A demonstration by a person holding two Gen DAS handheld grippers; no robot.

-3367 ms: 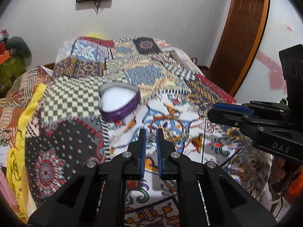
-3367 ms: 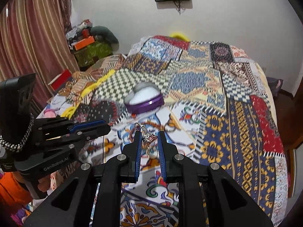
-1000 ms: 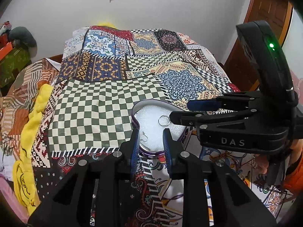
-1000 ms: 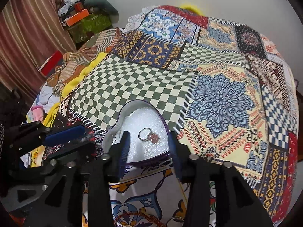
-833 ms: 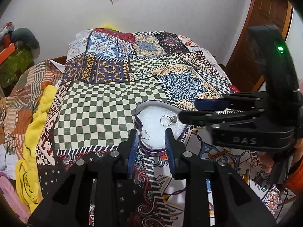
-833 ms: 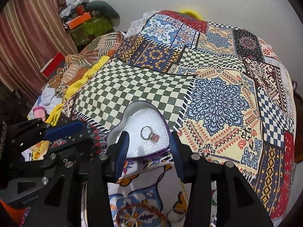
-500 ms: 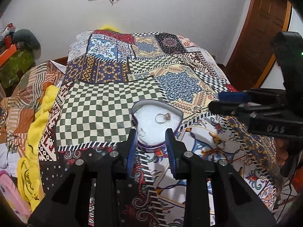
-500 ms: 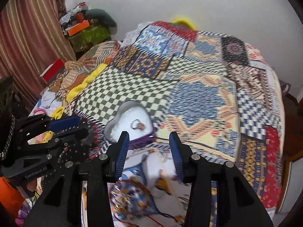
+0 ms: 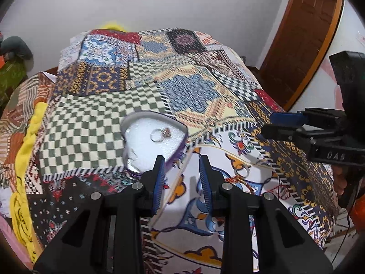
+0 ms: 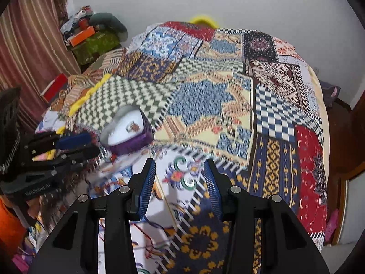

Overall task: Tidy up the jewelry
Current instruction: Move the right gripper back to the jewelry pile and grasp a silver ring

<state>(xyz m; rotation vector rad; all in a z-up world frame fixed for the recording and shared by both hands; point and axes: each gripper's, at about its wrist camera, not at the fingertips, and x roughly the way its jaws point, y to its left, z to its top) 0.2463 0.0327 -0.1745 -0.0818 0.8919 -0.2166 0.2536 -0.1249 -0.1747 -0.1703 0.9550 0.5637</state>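
Note:
A heart-shaped purple box (image 9: 180, 154) with a white lining sits on the patterned bedspread; it also shows in the right wrist view (image 10: 131, 141). A ring with a stone (image 9: 159, 134) and a small earring (image 9: 133, 154) lie inside it; the ring shows in the right wrist view too (image 10: 132, 127). My left gripper (image 9: 181, 171) is open and empty just in front of the box. My right gripper (image 10: 179, 175) is open and empty, right of the box over the bedspread. More jewelry (image 9: 243, 171) lies on the white cloth patch, and a small ring (image 10: 189, 182) lies between my right fingers.
The patchwork bedspread (image 9: 194, 96) covers the whole bed. A yellow cloth (image 9: 27, 137) lies along the left edge. A wooden door (image 9: 303, 36) stands at the right. Boxes and clutter (image 10: 91, 36) sit at the far left by a curtain.
Both grippers dropped their jewelry into the heart box, opened, and pulled back from it. The right gripper swung to the right; the view is blurred with motion.

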